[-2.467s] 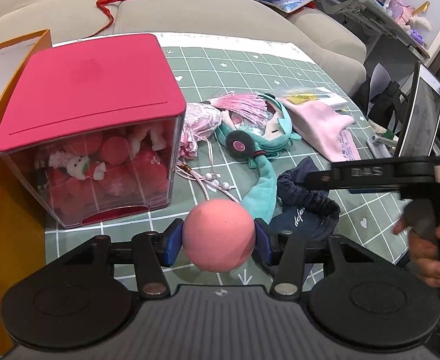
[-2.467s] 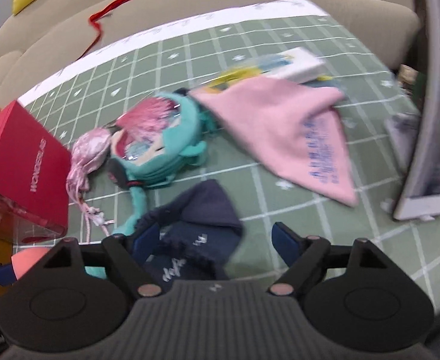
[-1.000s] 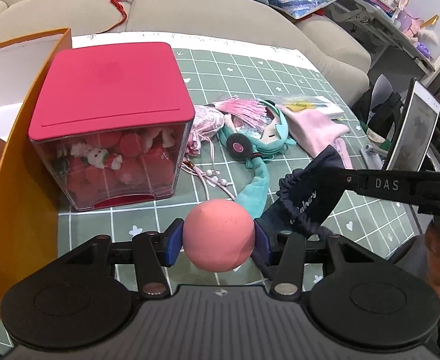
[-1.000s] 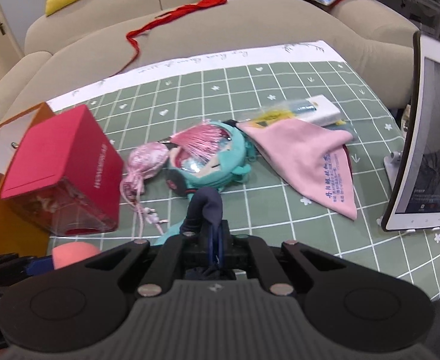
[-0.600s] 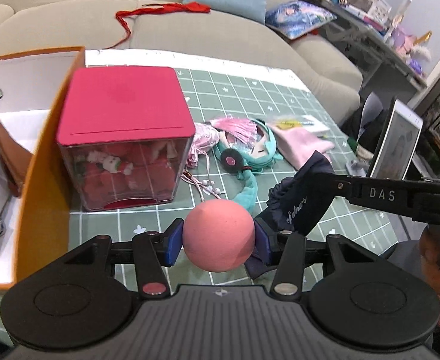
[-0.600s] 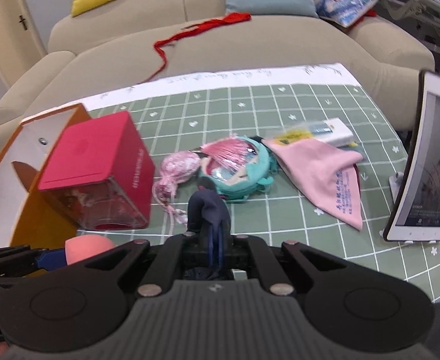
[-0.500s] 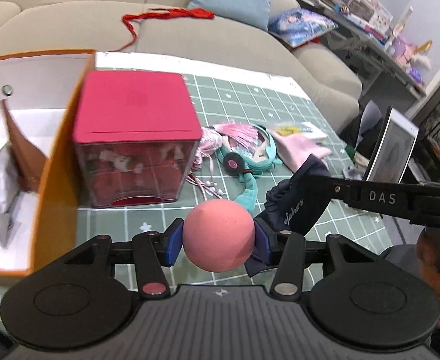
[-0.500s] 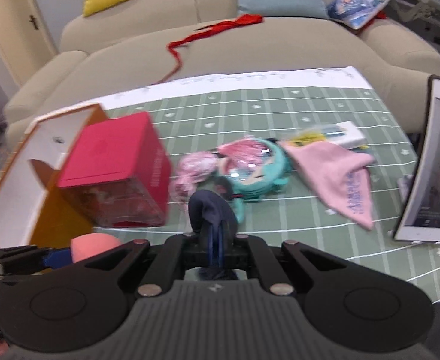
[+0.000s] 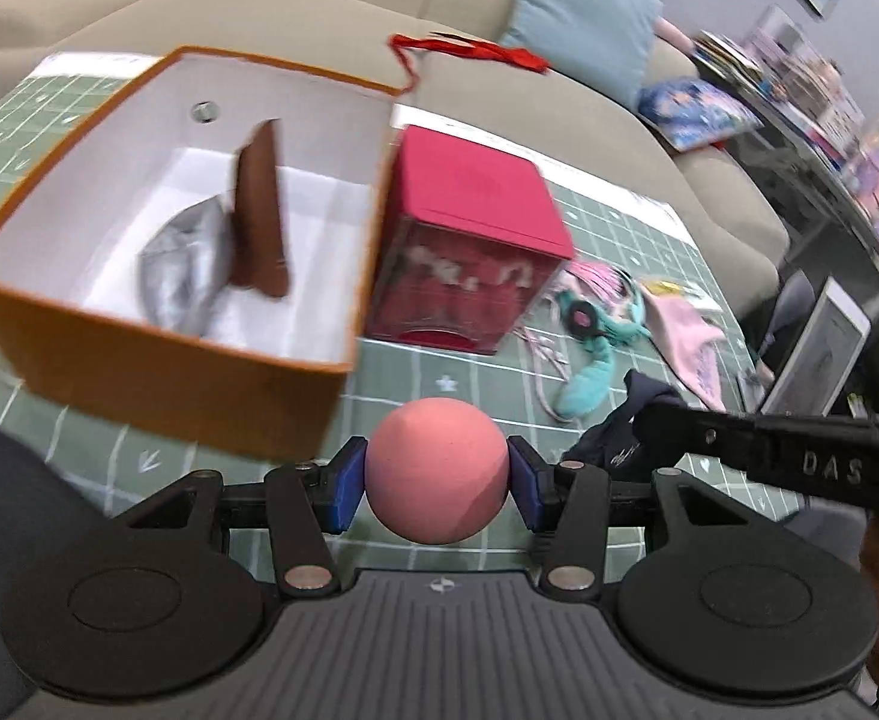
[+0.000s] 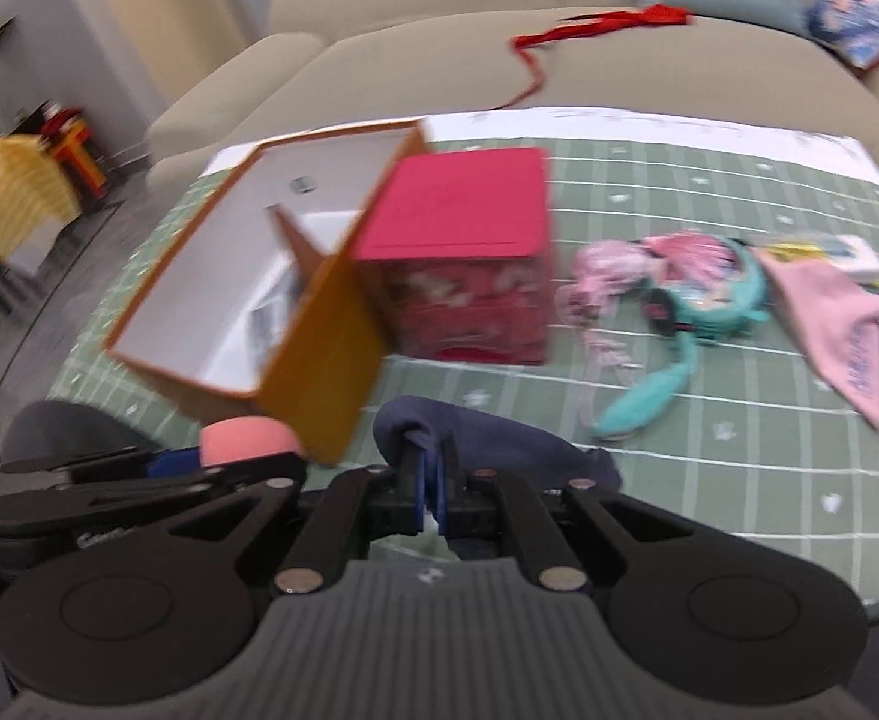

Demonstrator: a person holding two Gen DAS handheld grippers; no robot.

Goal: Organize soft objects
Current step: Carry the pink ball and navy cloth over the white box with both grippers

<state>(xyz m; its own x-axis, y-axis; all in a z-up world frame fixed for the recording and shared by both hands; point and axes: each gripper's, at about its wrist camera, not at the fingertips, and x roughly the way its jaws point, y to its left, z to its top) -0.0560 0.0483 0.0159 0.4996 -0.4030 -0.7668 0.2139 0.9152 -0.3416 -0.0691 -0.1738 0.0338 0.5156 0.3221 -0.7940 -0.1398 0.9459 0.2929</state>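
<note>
My left gripper (image 9: pixel 437 477) is shut on a pink ball (image 9: pixel 437 468), held above the green mat in front of the open orange box (image 9: pixel 157 354). My right gripper (image 10: pixel 430 480) is shut on a navy cloth (image 10: pixel 487 435) that hangs from it; that cloth also shows in the left wrist view (image 9: pixel 613 450), just right of the ball. The ball also shows in the right wrist view (image 10: pixel 247 435) beside the box's near corner (image 10: pixel 319 360). The box holds a silver bag (image 9: pixel 181 264) and a brown flap (image 9: pixel 259 210).
A red-lidded clear cube (image 9: pixel 469 246) with toys stands right of the box. A teal plush doll (image 10: pixel 703 294), a pink pouch (image 10: pixel 607 264) and a pink cloth (image 10: pixel 835 318) lie on the mat. A tablet (image 9: pixel 817 348) stands at the right. A sofa (image 10: pixel 559 60) is behind.
Both grippers have lifted and swung left toward the orange box, carrying the ball and the navy cloth. The box's inside has come into full view.
</note>
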